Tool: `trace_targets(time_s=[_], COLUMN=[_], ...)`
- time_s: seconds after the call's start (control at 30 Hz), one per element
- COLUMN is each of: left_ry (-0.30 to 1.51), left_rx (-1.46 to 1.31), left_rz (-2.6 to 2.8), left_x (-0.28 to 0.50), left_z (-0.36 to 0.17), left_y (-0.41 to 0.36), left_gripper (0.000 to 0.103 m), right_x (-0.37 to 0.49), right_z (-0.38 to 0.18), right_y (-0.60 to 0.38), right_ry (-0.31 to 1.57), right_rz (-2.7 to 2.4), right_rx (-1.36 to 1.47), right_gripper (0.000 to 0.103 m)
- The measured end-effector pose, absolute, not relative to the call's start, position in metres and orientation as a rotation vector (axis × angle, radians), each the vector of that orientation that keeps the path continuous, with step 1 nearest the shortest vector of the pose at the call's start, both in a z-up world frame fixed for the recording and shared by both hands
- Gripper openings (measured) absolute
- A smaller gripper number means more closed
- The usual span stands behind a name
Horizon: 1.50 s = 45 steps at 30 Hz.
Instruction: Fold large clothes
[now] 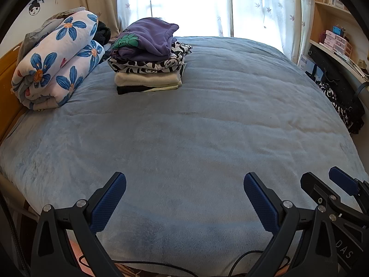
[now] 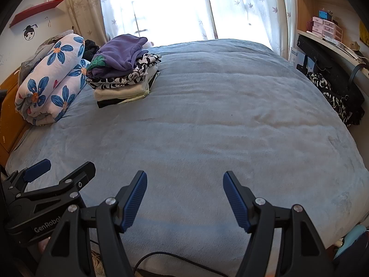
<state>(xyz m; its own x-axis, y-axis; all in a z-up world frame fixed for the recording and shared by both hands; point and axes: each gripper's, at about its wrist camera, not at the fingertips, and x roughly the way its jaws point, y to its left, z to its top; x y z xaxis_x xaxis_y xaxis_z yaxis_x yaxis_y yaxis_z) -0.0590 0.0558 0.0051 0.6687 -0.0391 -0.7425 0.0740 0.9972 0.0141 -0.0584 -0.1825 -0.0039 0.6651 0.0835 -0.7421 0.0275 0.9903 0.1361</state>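
1. Clearly released, the left gripper [image 1: 184, 180] hangs over the near edge of the bed with its blue-padded fingers [image 1: 108, 200] spread wide, nothing between them and nothing touched.
2. Likewise the right gripper [image 2: 185, 179] has its jaws well apart and empty, pointing down toward the blanket, just beside the left one; each shows at the edge of the other's view.
3. Below both lies a pale blue fleece blanket [image 1: 196, 127], spread fairly flat across the whole bed, with soft ripples only.
4. The folded clothes [image 1: 147, 60] sit as a stack at the far left of the bed, well apart from both grippers: a purple garment [image 1: 152, 37] on top, a black-and-white patterned piece under it, then cream and dark layers.
5. Just left of the stack, a rolled quilt with blue flowers [image 1: 55, 62] leans against the wooden headboard [image 1: 7, 80].
6. Behind the bed, sheer leaf-print curtains [image 1: 260, 7] cover a bright window.
7. To the right stand wooden shelves [image 2: 322, 23] with small pink drawers, and a dark chair [image 2: 334, 85] draped with black-and-white cloth, beside the bed.
8. A black cable [image 1: 161, 264] runs along the near edge beneath the grippers; nothing stands between them and the stack.
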Motion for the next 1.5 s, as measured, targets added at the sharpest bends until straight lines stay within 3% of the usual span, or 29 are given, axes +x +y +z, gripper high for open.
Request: trace_targets(time_s=[1.5], left_ry=[0.837], left_rx=[0.046], left_rz=[-0.067], left_x=[-0.0597], left_z=[0.0047], left_y=[0.056], left_gripper=[0.1], right_x=[-0.0585], right_z=[-0.0034], right_y=[-0.18], right_ry=[0.846], right_rz=[0.031], right_rx=[0.14], right_gripper=[0.069])
